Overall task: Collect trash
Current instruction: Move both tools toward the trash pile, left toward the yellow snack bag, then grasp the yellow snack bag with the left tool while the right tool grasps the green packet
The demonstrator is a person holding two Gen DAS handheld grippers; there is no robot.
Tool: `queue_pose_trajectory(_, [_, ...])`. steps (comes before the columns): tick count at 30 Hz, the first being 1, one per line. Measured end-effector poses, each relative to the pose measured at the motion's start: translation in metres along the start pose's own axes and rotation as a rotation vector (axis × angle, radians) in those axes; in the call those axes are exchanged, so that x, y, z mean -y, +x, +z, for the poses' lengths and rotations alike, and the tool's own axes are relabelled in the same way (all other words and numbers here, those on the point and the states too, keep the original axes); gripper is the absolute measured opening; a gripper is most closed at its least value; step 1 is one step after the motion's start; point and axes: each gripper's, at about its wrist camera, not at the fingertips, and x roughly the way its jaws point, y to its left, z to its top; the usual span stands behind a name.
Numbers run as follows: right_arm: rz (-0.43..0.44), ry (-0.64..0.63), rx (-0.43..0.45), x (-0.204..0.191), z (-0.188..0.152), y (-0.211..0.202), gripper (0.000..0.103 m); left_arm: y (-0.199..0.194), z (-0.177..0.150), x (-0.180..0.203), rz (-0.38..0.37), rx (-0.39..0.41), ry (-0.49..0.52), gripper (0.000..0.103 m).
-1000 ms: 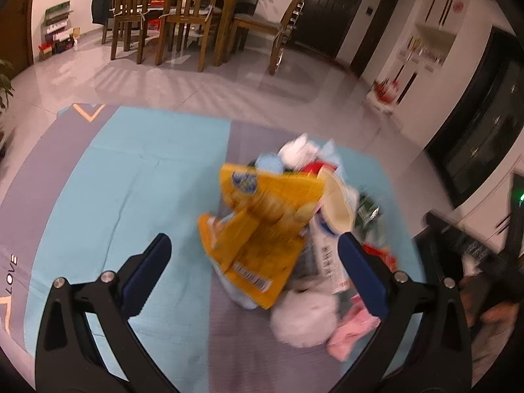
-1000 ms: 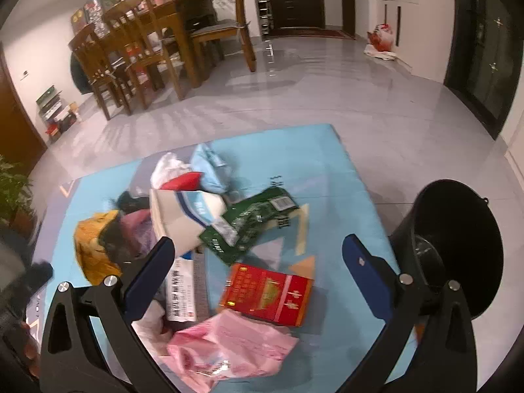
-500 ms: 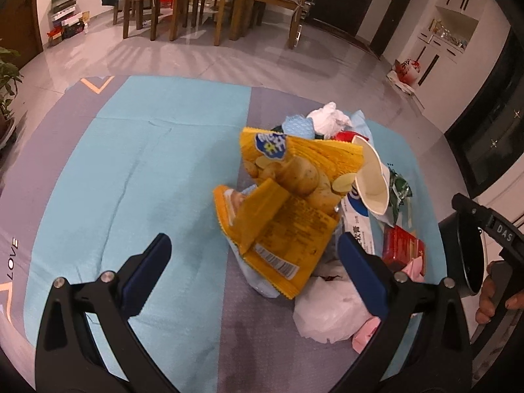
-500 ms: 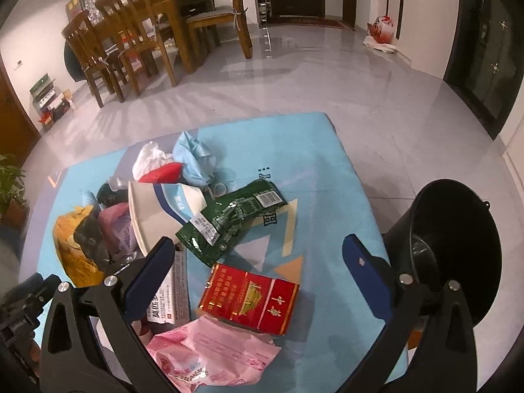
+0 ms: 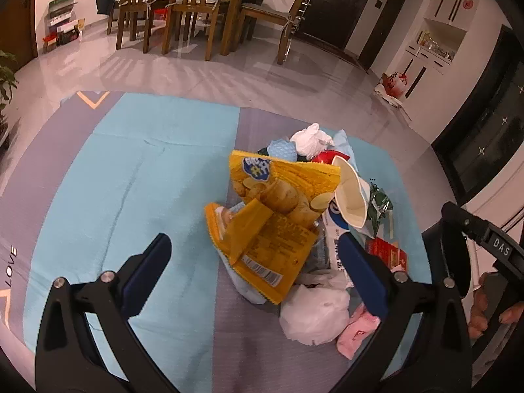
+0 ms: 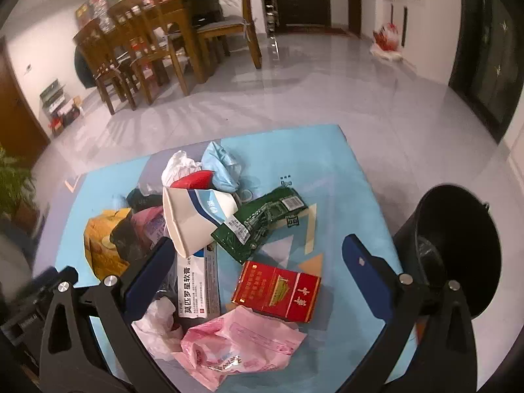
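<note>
Both grippers hang jaws wide and empty over a trash heap on the blue mat (image 6: 344, 177), left gripper (image 5: 255, 255) framing the yellow chip bag (image 5: 271, 219), right gripper (image 6: 258, 258) above the red carton (image 6: 278, 291), black bin (image 6: 455, 249) beside the mat's right edge.

I see the trash heaped on a mat (image 6: 344, 170) on the floor. The paper cup (image 6: 193, 216) lies on its side atop a carton (image 6: 198, 285), the snack wrapper (image 6: 262, 222) to its right, the bucket (image 6: 458, 249) beyond the mat's right edge.
</note>
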Motion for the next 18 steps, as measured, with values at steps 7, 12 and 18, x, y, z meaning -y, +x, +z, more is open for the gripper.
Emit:
queue_pose_trajectory(7, [0.037,-0.005,-0.024,0.000,-0.003,0.017,0.100,0.015,-0.007,-0.014,0.062,-0.032,0.008,0.100])
queue_pose_trajectory(12, [0.032,0.016,-0.083,0.002,-0.005,0.044,0.100,0.021,0.000,-0.018,0.096,-0.054,-0.011,0.100])
queue_pose_trajectory(18, [-0.004,0.020,-0.113,0.007,-0.004,0.054,0.100,0.012,0.012,0.000,0.095,-0.018,0.006,0.100])
